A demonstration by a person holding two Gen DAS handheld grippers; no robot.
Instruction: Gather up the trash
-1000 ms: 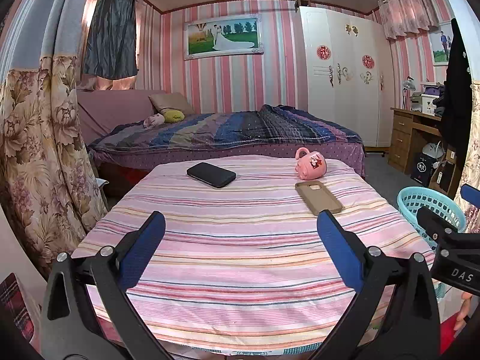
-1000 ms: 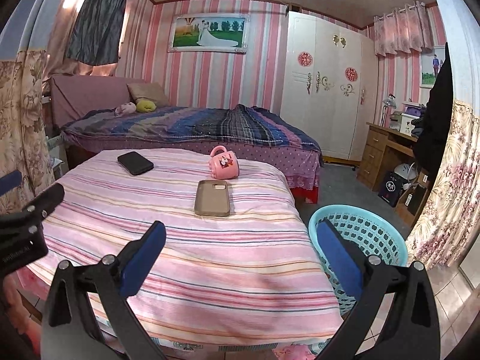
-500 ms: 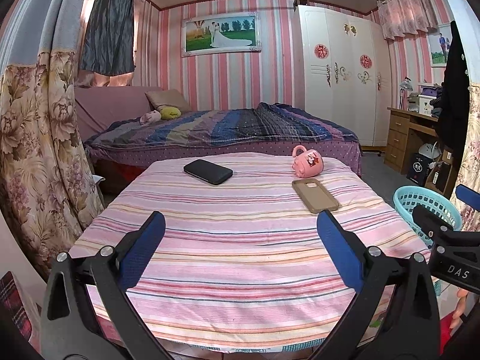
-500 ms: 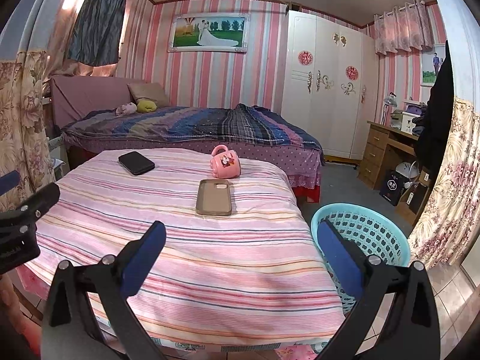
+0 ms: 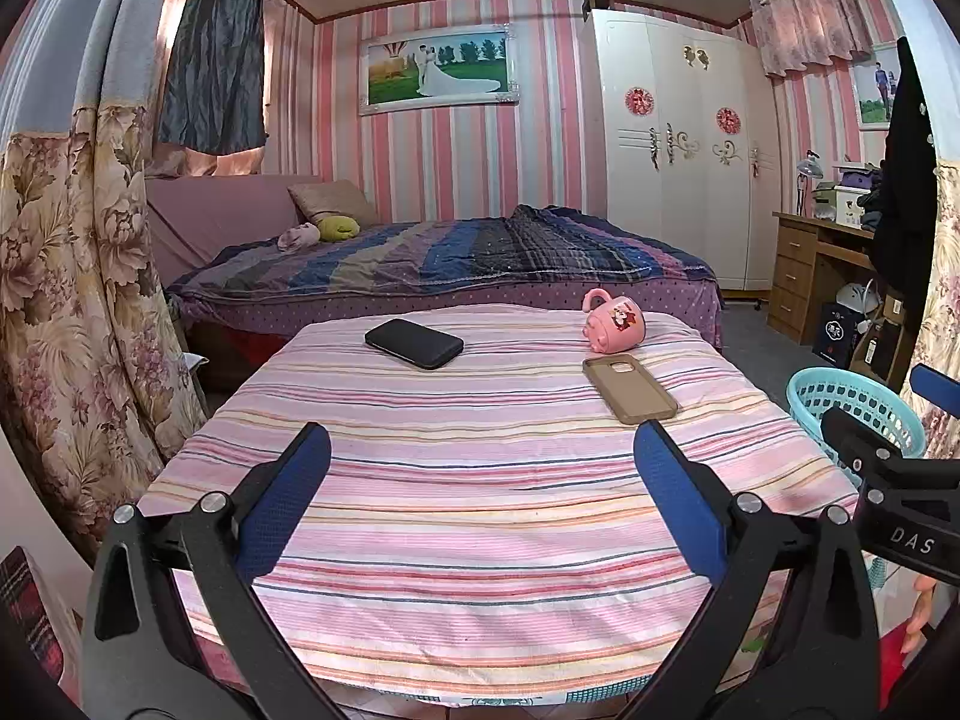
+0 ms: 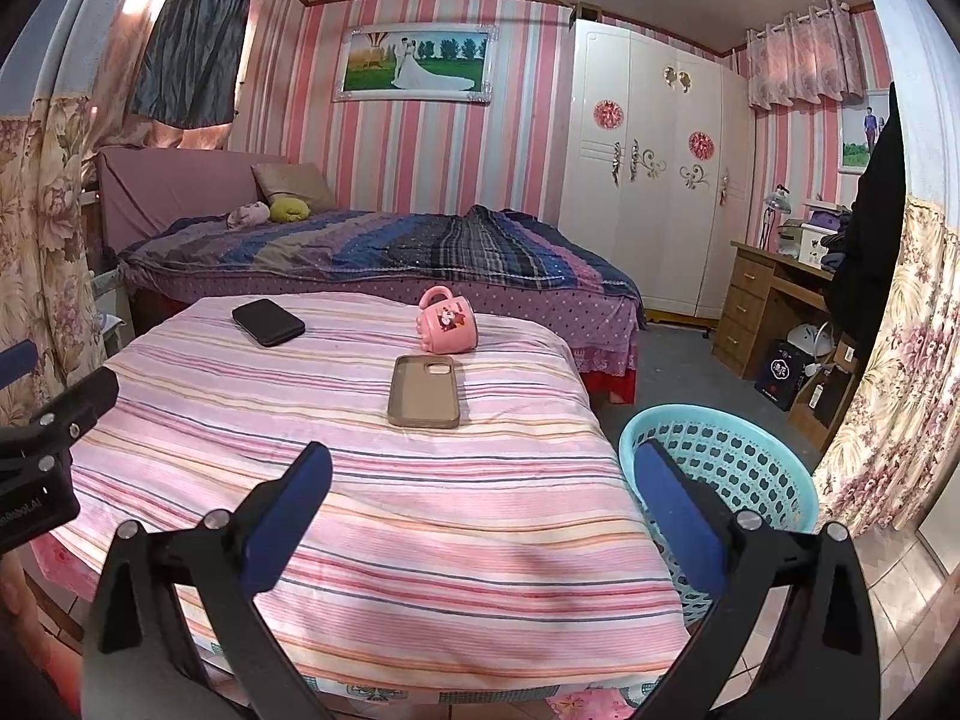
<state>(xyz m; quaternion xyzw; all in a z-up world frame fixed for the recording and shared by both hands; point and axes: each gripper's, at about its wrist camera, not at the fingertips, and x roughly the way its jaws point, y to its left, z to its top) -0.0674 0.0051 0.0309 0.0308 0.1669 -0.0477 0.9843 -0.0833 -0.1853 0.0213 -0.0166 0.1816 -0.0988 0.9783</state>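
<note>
Trash candidates are all parked on the striped surface point(image 5: 480, 480); none is held. Left gripper point(image 5: 480, 474) and right gripper point(image 6: 483, 480) are both seen released, jaws spread wide, nothing between the pads, held back over the near edge of the surface. This reads as a staging pose: full view kept, no reach committed yet.

Near to far: the near half of the cloth is bare. Past it, toward the right side, a tan phone case point(image 6: 425, 391) lies flat, inner side up. Just beyond it a pink mug point(image 6: 449, 330) is tipped on its side, close to the case; contact cannot be confirmed. Well apart to the left, near the far edge, a black phone-like slab point(image 6: 267, 322) lies flat.

A teal basket point(image 6: 720, 474) stands on the floor just beside the right edge of the surface, judged to be the drop point; its position favours the right gripper for the case and mug. Basket contents cannot be told.

Behind the surface, a bed point(image 5: 444, 264) and a wardrobe point(image 5: 672, 150) are seen, not judged relevant.
</note>
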